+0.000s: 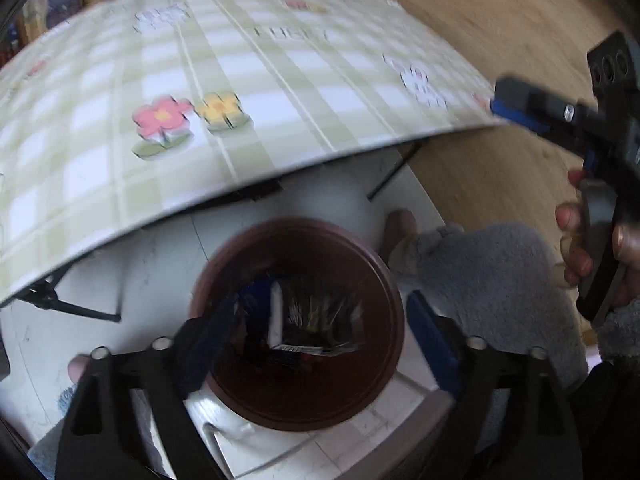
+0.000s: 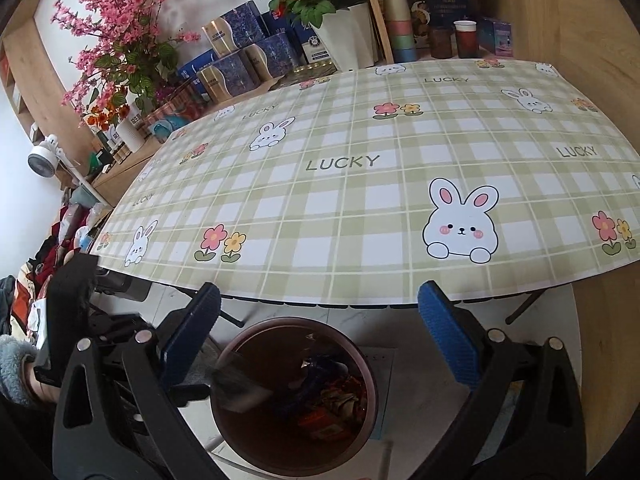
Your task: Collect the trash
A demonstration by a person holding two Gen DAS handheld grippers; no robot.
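Below the near edge of the tabletop (image 2: 360,184), on the white floor (image 1: 132,264), stands a round brown trash bin (image 1: 384,292) holding crumpled wrappers (image 1: 316,320); the right wrist view shows them as orange and blue scraps (image 2: 332,396). Directly above the bin hangs the left gripper (image 1: 320,344), pointing steeply down, its blue-padded fingers spread and empty. Just right of it, the right gripper (image 2: 316,340) angles over the bin's rim, likewise spread with nothing between the pads. Only the left view shows the right hand (image 1: 592,248) on its handle, in a grey fleece sleeve (image 1: 492,280). Only the right view shows the tabletop's green plaid bunny-print cover sharply, plus flowers (image 2: 120,40) beyond.
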